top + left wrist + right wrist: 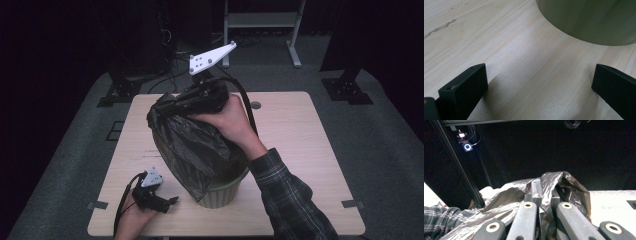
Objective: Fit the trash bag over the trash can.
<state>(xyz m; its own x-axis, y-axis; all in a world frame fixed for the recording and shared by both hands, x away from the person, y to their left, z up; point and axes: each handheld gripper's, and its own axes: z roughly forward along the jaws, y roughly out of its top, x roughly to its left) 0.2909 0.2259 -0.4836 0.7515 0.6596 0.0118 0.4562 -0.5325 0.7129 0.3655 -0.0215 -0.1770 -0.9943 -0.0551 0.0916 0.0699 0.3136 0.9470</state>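
Nearest the high camera, a plaid sleeve [292, 195] comes in from the bottom edge, its hand wrapped around the right gripper [172, 106]. Beneath lies a pale wooden table [310, 150] with a faint dark scratch along its left part and a small round hole near its far edge. Grey carpet [390, 150] surrounds the table; beyond it the room is dark, with black stand feet, loose cables and a light metal frame [262, 22] at the back.

The right gripper is raised above the table, its jaws clamped tight on the gathered top of a black bin bag [192, 145]. The bag hangs down from the jaws into a pale green ribbed bin [222, 192] standing near the table's front edge. In the right gripper view the crinkled plastic bunches between and around the closed jaws.

The left gripper [167, 202] rests low on the table just left of the bin, jaws spread wide with nothing between them, apart from the bin's wall.
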